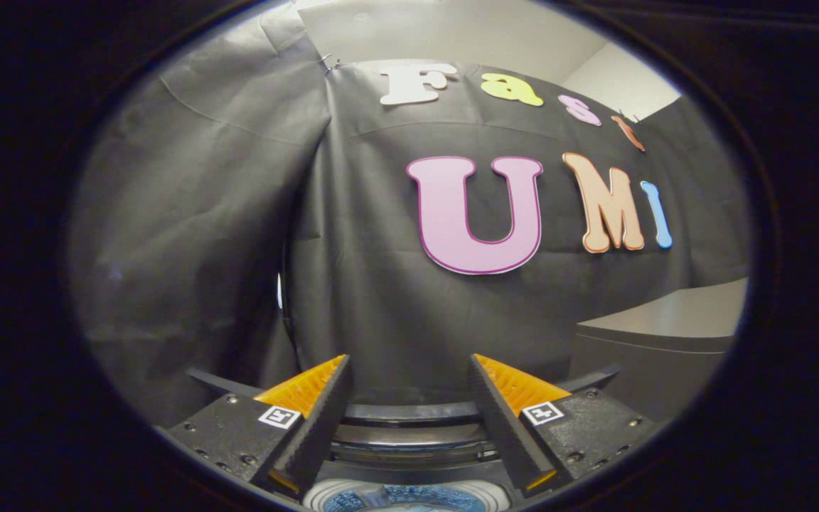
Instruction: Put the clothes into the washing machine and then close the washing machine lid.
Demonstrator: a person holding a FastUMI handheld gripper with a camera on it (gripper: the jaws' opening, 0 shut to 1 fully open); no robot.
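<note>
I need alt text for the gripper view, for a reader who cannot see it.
The gripper has its fingers open with nothing between them, above the washing machine's round opening just below them. Beyond hangs the booth's black cloth wall, with a grey counter off to one side.

Black cloth (374, 284) hangs as the booth's wall straight ahead, creased and slightly glossy under soft overhead light, and a second panel of the same cloth (196, 235) hangs to the left of it, nearer and angled inward, the two meeting at a vertical seam where a thin sliver of brightness shows through. Above the cloth's top edge a pale wall (452, 32) of the room behind is visible, meeting another pale wall (623, 82) at a corner. Low on the right, in front of the cloth, stands a grey cabinet (665, 334) with a flat, lighter top.
</note>
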